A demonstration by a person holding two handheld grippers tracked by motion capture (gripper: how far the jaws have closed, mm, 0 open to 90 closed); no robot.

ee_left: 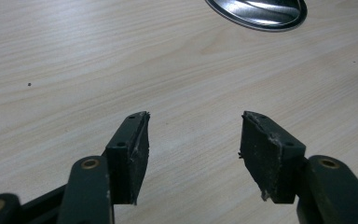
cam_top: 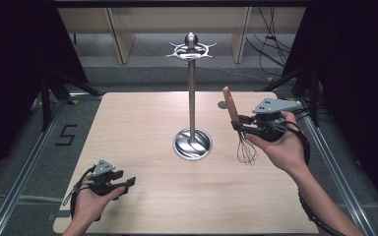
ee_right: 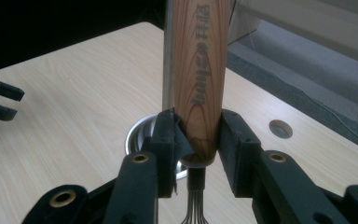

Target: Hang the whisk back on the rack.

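A whisk with a wooden handle (cam_top: pixel 231 104) and wire loops (cam_top: pixel 246 150) is held upright above the table's right side. My right gripper (cam_top: pixel 239 125) is shut on the lower end of that handle (ee_right: pixel 200 79), wires hanging below the jaws. A metal utensil stand (cam_top: pixel 192 83) with a round base (cam_top: pixel 192 143) and hooks on top (cam_top: pixel 191 49) stands at the table's centre, left of the whisk. My left gripper (cam_top: pixel 129 183) rests open near the front left of the table, nothing between its fingertips (ee_left: pixel 195 140).
The light wooden table (cam_top: pixel 142 123) has a small round hole (cam_top: pixel 222 104) behind the whisk. Metal rails run along both sides of the table. Shelving legs and cables lie on the floor beyond the far edge.
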